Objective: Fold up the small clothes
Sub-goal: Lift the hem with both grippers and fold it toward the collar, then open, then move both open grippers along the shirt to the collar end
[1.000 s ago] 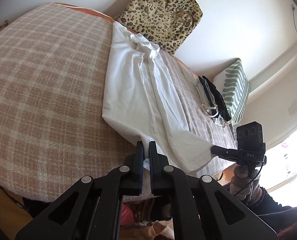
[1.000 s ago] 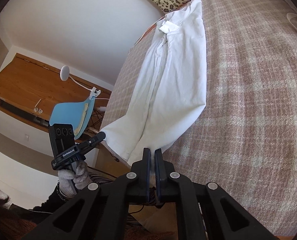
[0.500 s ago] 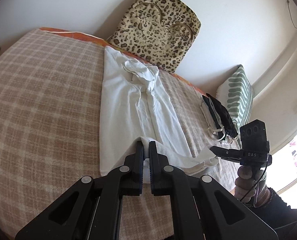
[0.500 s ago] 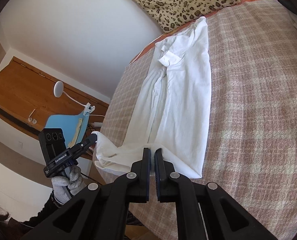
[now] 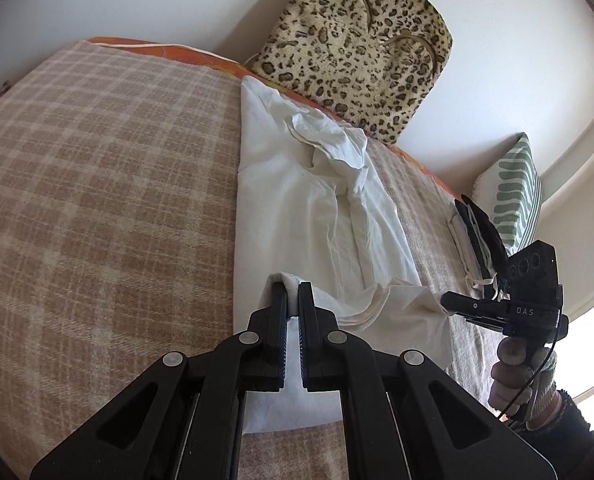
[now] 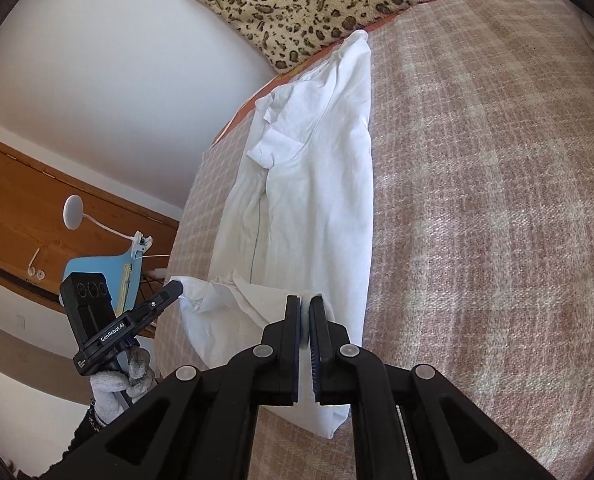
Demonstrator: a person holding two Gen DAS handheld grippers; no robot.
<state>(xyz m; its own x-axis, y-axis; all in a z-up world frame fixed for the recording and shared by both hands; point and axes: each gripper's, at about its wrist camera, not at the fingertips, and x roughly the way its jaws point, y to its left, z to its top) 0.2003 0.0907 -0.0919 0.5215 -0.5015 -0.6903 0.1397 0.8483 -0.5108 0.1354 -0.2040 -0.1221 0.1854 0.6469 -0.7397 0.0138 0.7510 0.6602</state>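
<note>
both grippers, left gripper (image 5: 293, 286) and right gripper (image 6: 304, 299), pinch the white shirt's (image 5: 297, 184) hem above the plaid bed (image 5: 97, 200).

You've got a bed (image 5: 97, 208) under a pink-and-cream plaid blanket (image 6: 497, 200). White shirt (image 5: 297, 208) lies lengthwise across it, collar at the far edge, near hem lifted off. Leopard-print bag (image 5: 357, 52) leans at the far edge. Dark folded clothes (image 5: 477, 236) and striped pillow (image 5: 513, 188) sit toward the far right corner.
</note>
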